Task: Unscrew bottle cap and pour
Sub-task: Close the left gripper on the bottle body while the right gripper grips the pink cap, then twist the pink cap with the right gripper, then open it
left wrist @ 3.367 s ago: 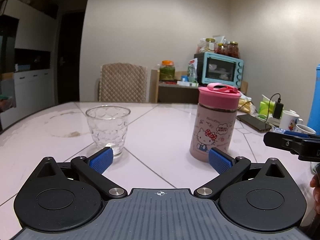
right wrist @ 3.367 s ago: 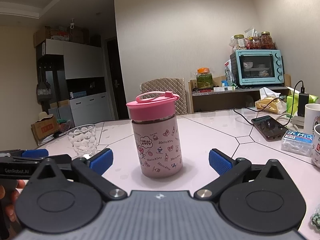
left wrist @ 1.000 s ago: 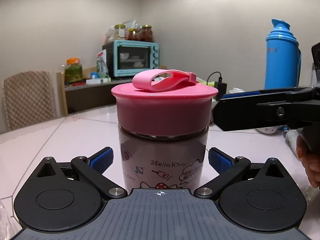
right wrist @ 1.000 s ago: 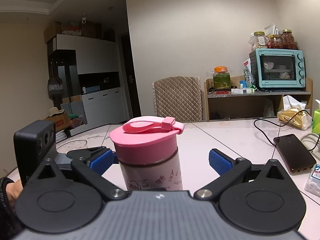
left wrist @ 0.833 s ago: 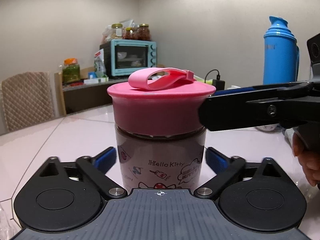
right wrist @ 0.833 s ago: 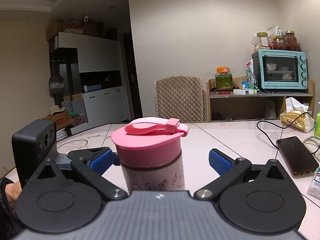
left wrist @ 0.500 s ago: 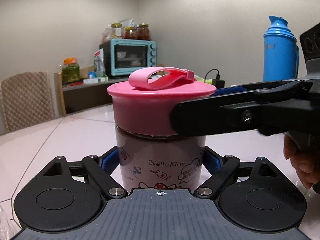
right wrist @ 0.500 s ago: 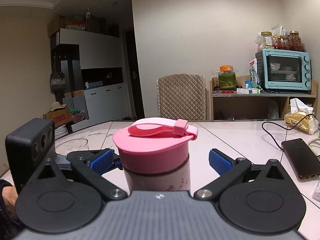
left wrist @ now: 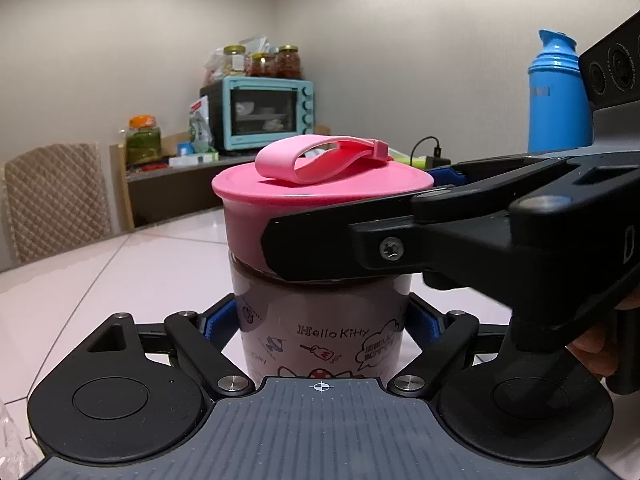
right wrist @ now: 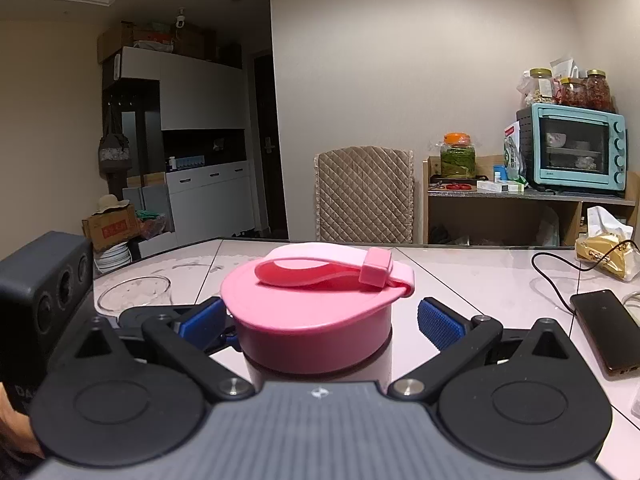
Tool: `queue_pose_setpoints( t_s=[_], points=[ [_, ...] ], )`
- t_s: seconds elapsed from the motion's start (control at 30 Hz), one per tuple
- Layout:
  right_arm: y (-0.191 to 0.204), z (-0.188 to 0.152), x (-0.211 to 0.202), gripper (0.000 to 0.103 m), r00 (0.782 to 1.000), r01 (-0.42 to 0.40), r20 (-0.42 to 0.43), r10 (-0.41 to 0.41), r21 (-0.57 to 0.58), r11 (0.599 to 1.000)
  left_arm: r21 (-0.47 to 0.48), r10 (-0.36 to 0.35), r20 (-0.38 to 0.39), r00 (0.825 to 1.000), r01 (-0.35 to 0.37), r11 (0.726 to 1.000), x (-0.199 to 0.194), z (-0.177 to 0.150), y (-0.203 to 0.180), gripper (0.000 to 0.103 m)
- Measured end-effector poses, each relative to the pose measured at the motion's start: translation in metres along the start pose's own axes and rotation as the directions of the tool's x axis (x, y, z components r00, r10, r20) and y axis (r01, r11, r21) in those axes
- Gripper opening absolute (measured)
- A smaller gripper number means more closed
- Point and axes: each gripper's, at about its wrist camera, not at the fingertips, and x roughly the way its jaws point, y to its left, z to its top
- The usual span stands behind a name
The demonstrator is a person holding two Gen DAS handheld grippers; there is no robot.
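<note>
While the bottle (left wrist: 320, 320) stands on the table (left wrist: 120, 272), left gripper (left wrist: 322, 324) clamps its body; right gripper (right wrist: 320, 320) straddles the pink cap (right wrist: 308, 312), jaws wide, contact apparently none.

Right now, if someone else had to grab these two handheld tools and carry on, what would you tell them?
Left tool: shut on the bottle body, pads against both sides.
Right tool: open, fingers straddling the pink cap, a gap showing on its right side.
The bottle stands on the table; the empty glass sits off to the left.
Done: bottle steadied. Left: close on the cap, unscrew it, pour into the glass.
</note>
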Motion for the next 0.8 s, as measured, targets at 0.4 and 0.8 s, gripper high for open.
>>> queue_pose_setpoints(
  t_s=[0.4, 0.8],
  points=[
    [0.013, 0.001, 0.003, 0.095, 1.0, -0.021, -0.002, 0.021, -0.021, 1.0, -0.003, 0.031, 0.01, 0.999, -0.031, 1.0, -0.013, 0.002, 0.004, 0.089],
    [0.027, 0.002, 0.008, 0.085, 0.999, -0.048, -0.006, 0.048, -0.044, 0.998, -0.014, 0.068, 0.008, 0.998, -0.068, 0.998, -0.022, -0.002, 0.012, 0.089]
  ],
)
